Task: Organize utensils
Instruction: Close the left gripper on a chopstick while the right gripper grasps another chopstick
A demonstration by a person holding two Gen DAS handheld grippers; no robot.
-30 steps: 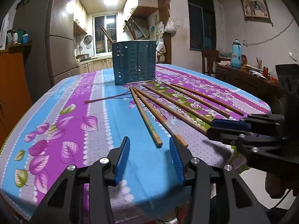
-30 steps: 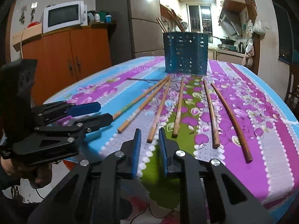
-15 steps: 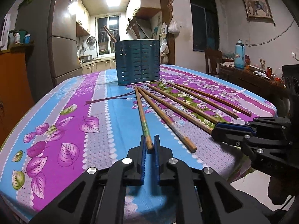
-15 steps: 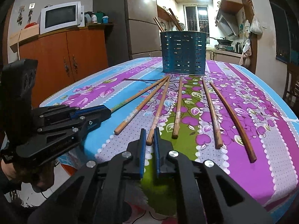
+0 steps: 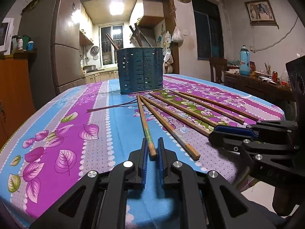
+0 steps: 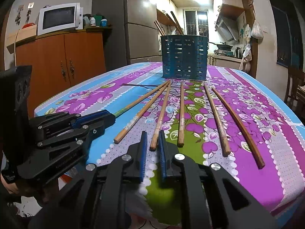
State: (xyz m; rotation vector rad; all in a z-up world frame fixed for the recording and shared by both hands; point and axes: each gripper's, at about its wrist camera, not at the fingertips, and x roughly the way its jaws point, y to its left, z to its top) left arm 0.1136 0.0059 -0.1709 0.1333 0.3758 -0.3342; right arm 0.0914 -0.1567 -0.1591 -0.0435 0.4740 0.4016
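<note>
**Obs:** State of the claws?

**Op:** My left gripper (image 5: 152, 142) is pinched down on the butt end of the leftmost chopstick (image 5: 144, 123), which lies flat on the floral tablecloth (image 5: 63, 129). My right gripper (image 6: 152, 134) stands narrow around the butt of the third chopstick (image 6: 161, 112). Its jaws have just been easing apart with the stick end between them, and I cannot tell whether the pads bite.

**Obs:** Where do the sticks go?

**Op:** The six chopsticks fan out with their tips toward the teal perforated utensil holder (image 5: 140, 72) at the far side of the table. A few sticks are already standing in it.

**Obs:** Note for the lift?

**Op:** My judgement:
- Re-close the right gripper before raising, since a loose hold at the very end lets the stick droop or twist.
- Lift both butts slowly, because the tips lie near each other by the holder and may cross.
- Swing each stick upright above the rim, clear of the ones leaning inside, and release only when the tip is well down.
- Avoid nudging the holder, which looks light.
</note>
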